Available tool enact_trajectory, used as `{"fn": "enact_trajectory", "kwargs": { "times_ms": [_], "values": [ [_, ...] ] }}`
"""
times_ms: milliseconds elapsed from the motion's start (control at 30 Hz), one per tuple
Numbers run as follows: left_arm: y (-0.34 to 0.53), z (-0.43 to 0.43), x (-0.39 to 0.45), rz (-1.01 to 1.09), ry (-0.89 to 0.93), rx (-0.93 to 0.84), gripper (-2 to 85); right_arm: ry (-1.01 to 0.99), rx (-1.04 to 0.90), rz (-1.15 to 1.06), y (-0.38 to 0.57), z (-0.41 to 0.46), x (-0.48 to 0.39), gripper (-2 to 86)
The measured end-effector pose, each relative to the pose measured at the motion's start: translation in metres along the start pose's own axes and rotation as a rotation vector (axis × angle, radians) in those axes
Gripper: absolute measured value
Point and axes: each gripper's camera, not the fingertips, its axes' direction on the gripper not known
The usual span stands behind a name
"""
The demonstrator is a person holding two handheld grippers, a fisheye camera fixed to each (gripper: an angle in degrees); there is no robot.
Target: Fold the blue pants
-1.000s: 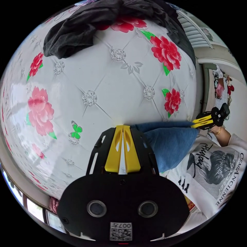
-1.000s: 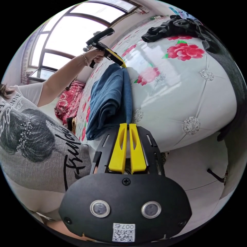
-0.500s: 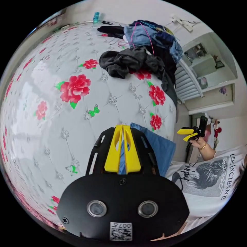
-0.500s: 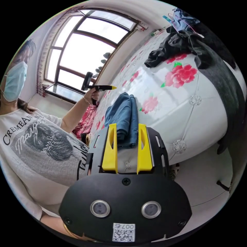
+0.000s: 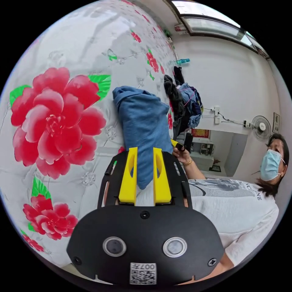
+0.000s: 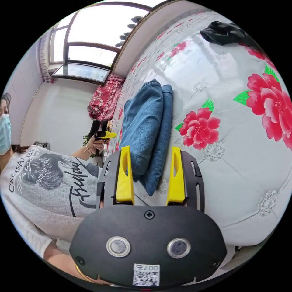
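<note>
The blue pants lie folded in a thick bundle on the white flowered bed. My left gripper is open, and the bundle's near end shows in the gap between its yellow jaws, which do not press on it. In the right gripper view the pants lie as two stacked layers. My right gripper stands wide open at their near end. The left gripper is held in a hand beside the bundle. In the left gripper view, the right gripper peeks out from behind the pants.
A heap of dark and blue clothes lies further along the bed, with a black garment at its far part. A red patterned cloth sits under the window. A person in a printed white shirt stands at the bed's edge.
Both grippers, shut on the pants' edge a second ago, have let go: the right opened first, then the left. The pants now rest folded on the bed. Both cameras have swung.
</note>
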Motion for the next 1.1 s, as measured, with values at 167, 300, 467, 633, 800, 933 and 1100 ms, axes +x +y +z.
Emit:
{"fn": "enact_trajectory", "kwargs": {
  "times_ms": [167, 300, 467, 633, 800, 933, 1100],
  "values": [
    [0.005, 0.003, 0.009, -0.015, -0.025, -0.092, 9.4, -0.037, -0.068, 0.018, -0.029, 0.013, -0.011, 14.6],
    [-0.001, 0.003, 0.029, 0.008, 0.011, -0.099, 8.9, -0.090, -0.114, 0.025, -0.048, 0.029, -0.022, 13.9],
    [-0.013, 0.004, 0.054, 0.019, 0.141, -0.151, 7.3, -0.179, -0.204, 0.041, -0.078, 0.057, -0.032, 10.5],
    [-0.018, -0.007, 0.077, -0.057, 0.249, -0.204, 4.2, -0.235, -0.265, 0.099, -0.104, 0.069, -0.045, 6.5],
    [-0.008, -0.039, 0.144, -0.059, 0.218, -0.134, 3.5, -0.235, -0.256, 0.085, -0.129, 0.064, -0.096, 4.0],
    [0.012, -0.078, 0.205, -0.045, 0.217, -0.056, 3.3, -0.224, -0.287, 0.016, -0.161, 0.064, -0.156, 2.6],
    [0.058, -0.126, 0.255, -0.047, 0.148, 0.048, 3.1, -0.235, -0.395, -0.090, -0.207, 0.100, -0.229, 1.8]
  ]
}}
